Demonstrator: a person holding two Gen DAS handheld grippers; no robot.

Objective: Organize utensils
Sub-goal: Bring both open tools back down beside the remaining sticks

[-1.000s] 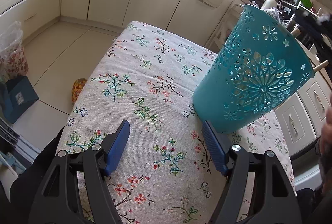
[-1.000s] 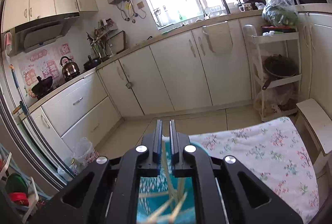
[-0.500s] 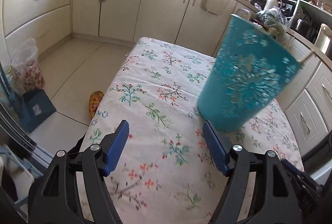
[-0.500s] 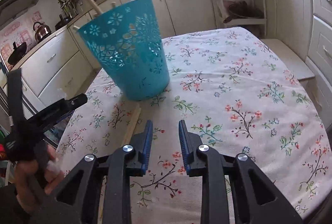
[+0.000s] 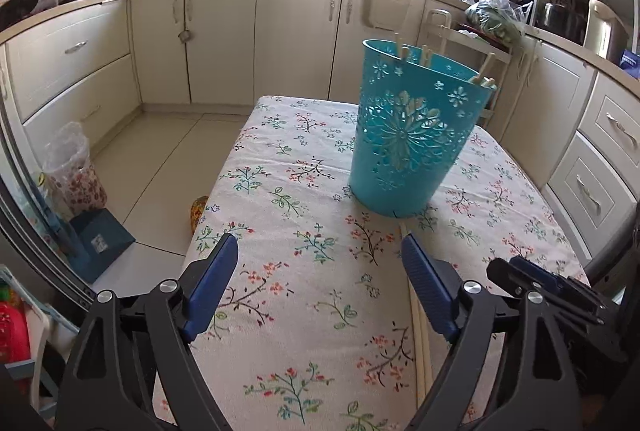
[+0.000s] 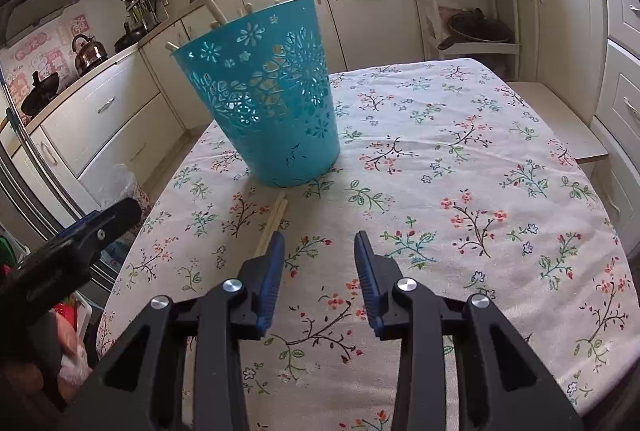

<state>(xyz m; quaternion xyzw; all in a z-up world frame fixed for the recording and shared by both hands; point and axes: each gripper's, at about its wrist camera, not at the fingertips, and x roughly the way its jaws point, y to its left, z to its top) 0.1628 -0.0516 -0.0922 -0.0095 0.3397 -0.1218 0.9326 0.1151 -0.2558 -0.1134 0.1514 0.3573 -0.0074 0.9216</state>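
A teal cut-out bucket (image 5: 412, 135) stands upright on the floral tablecloth (image 5: 304, 215), with several wooden chopsticks (image 5: 486, 69) sticking out of its top. It also shows in the right wrist view (image 6: 272, 103). A pair of loose wooden chopsticks (image 6: 274, 221) lies on the cloth in front of the bucket; in the left wrist view they (image 5: 420, 335) run beside my right finger. My left gripper (image 5: 318, 251) is open and empty above the cloth. My right gripper (image 6: 319, 243) is open and empty, just right of the loose chopsticks.
Cream kitchen cabinets (image 5: 296, 39) line the walls. A white stool (image 6: 560, 119) stands at the table's far right side. A bagged bin (image 5: 74, 167) and a blue box (image 5: 96, 243) sit on the floor at left. The other gripper (image 6: 72, 251) shows at the left.
Both grippers drew back from the bucket and it now stands upright. My right gripper went from shut above the bucket to open over the cloth.
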